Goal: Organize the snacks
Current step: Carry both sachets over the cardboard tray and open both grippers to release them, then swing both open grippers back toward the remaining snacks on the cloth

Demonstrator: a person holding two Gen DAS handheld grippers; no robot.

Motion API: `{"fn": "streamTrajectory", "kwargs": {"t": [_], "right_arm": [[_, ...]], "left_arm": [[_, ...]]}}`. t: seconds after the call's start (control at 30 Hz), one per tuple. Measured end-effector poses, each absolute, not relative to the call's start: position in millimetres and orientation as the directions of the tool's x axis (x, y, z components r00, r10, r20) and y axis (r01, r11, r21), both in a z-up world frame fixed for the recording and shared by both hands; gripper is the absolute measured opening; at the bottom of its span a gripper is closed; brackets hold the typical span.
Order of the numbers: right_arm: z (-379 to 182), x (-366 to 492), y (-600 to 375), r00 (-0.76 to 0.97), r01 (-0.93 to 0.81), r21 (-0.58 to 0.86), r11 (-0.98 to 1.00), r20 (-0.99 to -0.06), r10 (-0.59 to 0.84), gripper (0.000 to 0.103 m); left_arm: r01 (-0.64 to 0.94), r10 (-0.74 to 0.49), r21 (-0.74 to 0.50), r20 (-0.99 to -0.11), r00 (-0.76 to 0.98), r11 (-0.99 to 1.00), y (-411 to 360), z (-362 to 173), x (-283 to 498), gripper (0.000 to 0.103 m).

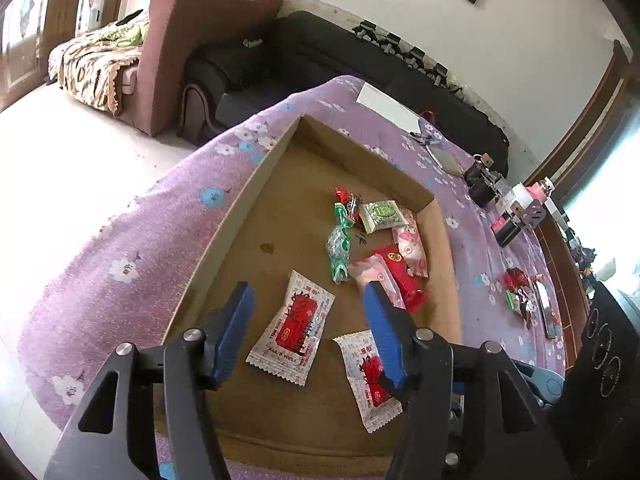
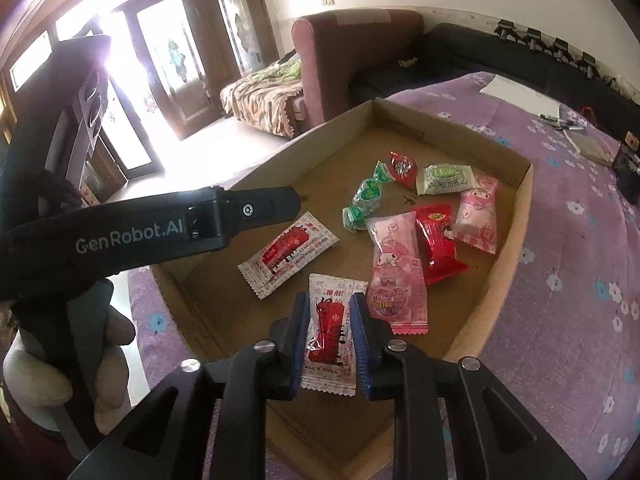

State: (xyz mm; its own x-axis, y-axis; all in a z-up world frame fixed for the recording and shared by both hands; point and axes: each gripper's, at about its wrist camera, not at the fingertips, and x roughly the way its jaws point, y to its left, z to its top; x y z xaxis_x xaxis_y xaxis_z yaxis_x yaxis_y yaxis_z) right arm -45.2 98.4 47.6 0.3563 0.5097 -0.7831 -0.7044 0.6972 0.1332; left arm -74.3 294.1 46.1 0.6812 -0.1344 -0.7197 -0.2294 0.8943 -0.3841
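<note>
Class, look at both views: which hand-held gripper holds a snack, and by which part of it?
The right hand-held gripper pinches a white-and-red sachet across its long side edges, mid-length. The left hand-held gripper is open, holding nothing.

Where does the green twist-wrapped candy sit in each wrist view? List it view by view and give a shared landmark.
Left wrist: green twist-wrapped candy mid-frame, inside the cardboard box.
Right wrist: the candy is centre, slightly above the middle, in the same box.
Shared landmark: the green-and-white packet lies just to its right in both.
</note>
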Motion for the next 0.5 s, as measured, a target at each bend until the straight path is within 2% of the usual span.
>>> {"fn": "streamTrajectory", "kwargs": {"t": [0.27, 0.4, 0.5], "right_arm": [[68.9, -49.5, 67.3, 0.435, -0.655, 0.147, 0.741, -0.729, 0.529, 0.031], [75.7, -45.8, 41.8, 0.47, -0.597, 0.194, 0.778, -0.702, 0.535, 0.036], [77.2, -42.0, 20.7, 0.492, -0.553, 0.223, 0.803, -0.691, 0.53, 0.037]], "left_arm": [[-0.253, -0.01, -0.265, -0.709, 0.705, 0.931, 273.8, 60.9, -82.2, 0.057], [-0.259, 0.04, -0.206, -0.705, 0.708, 0.944, 257.5, 67.1, -83.2, 0.071], [-0.24, 0.062, -0.16, -0.699, 0.712, 0.958, 241.1, 71.5, -84.4, 0.071]]}}
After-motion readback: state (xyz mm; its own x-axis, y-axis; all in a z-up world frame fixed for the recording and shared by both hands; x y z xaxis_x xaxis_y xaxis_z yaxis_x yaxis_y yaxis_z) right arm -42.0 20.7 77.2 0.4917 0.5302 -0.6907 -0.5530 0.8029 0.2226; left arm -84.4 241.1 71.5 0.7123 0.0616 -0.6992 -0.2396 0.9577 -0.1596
